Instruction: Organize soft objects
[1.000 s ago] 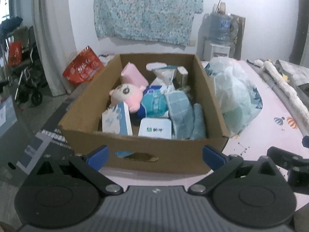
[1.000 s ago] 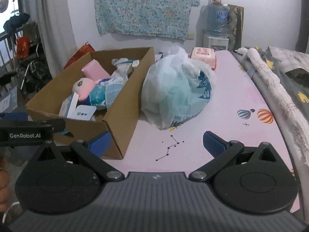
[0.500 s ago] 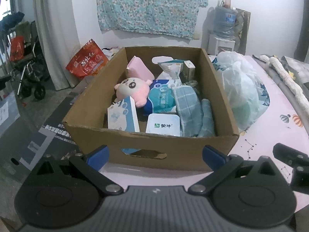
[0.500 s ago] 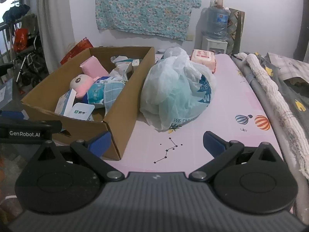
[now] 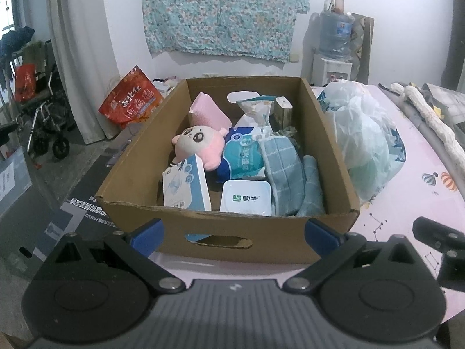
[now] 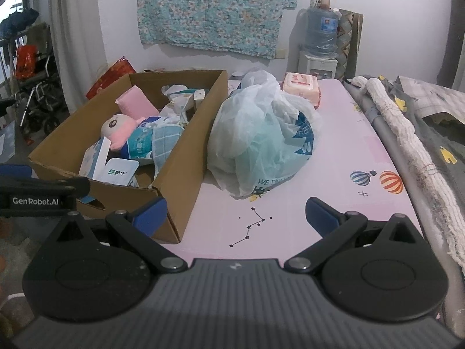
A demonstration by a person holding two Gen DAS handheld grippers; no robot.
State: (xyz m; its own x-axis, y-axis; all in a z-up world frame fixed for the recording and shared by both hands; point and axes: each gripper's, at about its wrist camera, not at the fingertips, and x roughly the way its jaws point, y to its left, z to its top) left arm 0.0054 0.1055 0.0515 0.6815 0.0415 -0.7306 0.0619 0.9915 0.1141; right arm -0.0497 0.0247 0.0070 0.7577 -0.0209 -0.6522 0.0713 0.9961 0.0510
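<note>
Before the cardboard box (image 5: 229,244), both claws gape wide, empty.

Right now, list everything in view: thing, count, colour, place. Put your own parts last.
cardboard box: 1, brown, on the pink mat's left part
plush toy: 1, pink and cream, inside the box
checked cloths: 2, blue-green, box's right side
tissue box: 1, blue and white, box's near left
white pack: 1, green logo, box's near middle
plastic bag: 1, translucent white-green, right of the box
wet wipes pack: 1, pink, behind the bag
mat: 1, pink, printed balloons
water jug: 1, blue, on the dispenser by the wall
left claw: open, facing the box
right claw: open, over the mat
</note>
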